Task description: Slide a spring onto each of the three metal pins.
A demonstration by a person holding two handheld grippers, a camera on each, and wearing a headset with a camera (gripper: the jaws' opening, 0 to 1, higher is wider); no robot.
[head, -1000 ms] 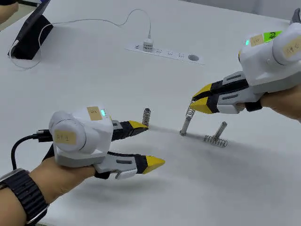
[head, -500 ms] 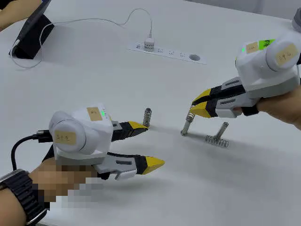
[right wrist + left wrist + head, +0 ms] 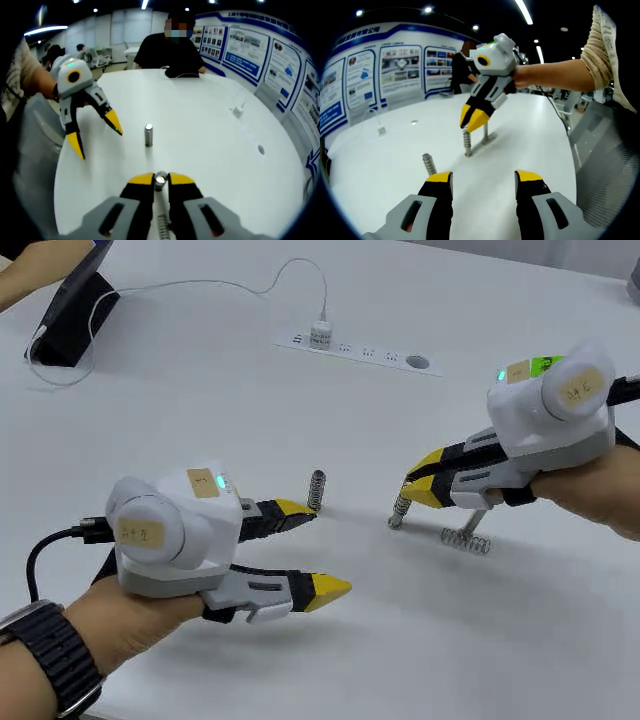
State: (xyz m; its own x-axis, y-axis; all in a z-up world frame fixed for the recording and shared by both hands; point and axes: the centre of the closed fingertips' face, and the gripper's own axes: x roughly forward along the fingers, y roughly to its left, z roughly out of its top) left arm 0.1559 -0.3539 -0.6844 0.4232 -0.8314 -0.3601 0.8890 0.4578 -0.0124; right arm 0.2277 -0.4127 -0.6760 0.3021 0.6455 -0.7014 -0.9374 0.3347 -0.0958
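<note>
Left gripper, jaws spread wide and empty, hovers at lower left. At centre, one sprung pin stands finished. Right gripper pinches a second spring partway down the middle pin; seating it at the base looks next. At right, the third pin stands bare, a loose spring lying just beside it. Count: three pins, three springs.

No writing can be read for certain. Tan paper stickers sit on the round cap and the top of the left gripper, and two more sit on the right gripper. Each bears handwritten marks too small to make out. At the upper left of the left gripper view, wall posters under a blue banner carry blurred print. The posters at the upper right of the right gripper view are just as blurred.
</note>
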